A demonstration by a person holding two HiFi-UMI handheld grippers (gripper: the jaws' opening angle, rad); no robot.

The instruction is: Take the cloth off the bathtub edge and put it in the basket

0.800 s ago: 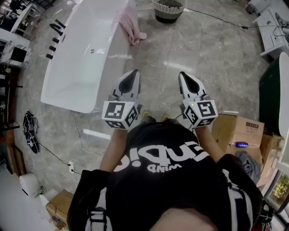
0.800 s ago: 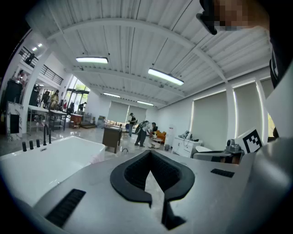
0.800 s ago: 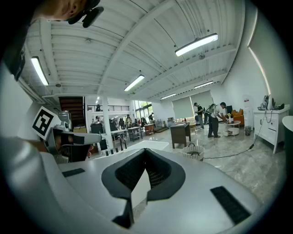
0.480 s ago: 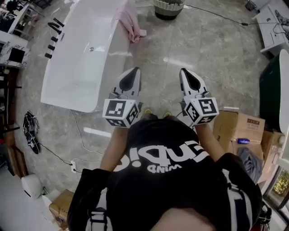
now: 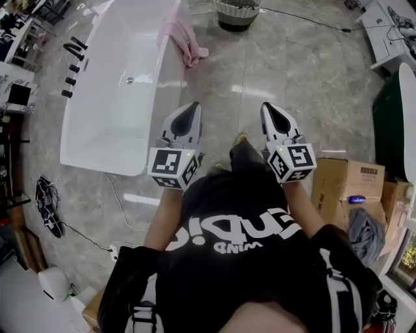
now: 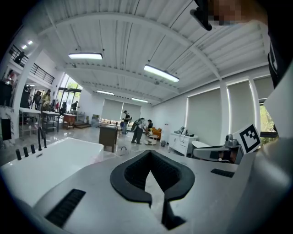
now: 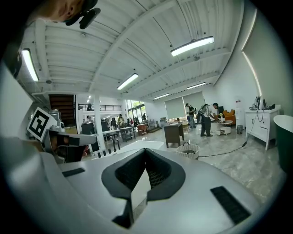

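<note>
A pink cloth (image 5: 182, 34) hangs over the far right rim of the white bathtub (image 5: 110, 97) at the upper left of the head view. A woven basket (image 5: 235, 13) stands on the floor beyond it, at the top edge. My left gripper (image 5: 192, 105) and right gripper (image 5: 268, 106) are held side by side in front of my chest, well short of the cloth. Both are shut and hold nothing. The left gripper view shows its gripper (image 6: 149, 152) level, with the tub (image 6: 50, 160) at the left. The right gripper view shows its gripper (image 7: 145, 150), with the basket (image 7: 188, 151) ahead.
Cardboard boxes (image 5: 348, 182) stand at my right, and a dark green tub (image 5: 390, 123) beside them. Black tap fittings (image 5: 71, 55) line the bathtub's left side. A cable (image 5: 305, 23) runs across the marble floor. Several people (image 7: 203, 118) work far off in the hall.
The tub, boxes and floor have slid toward me in the head view, and a foot now shows between the grippers. Both grippers stay shut and side by side.
</note>
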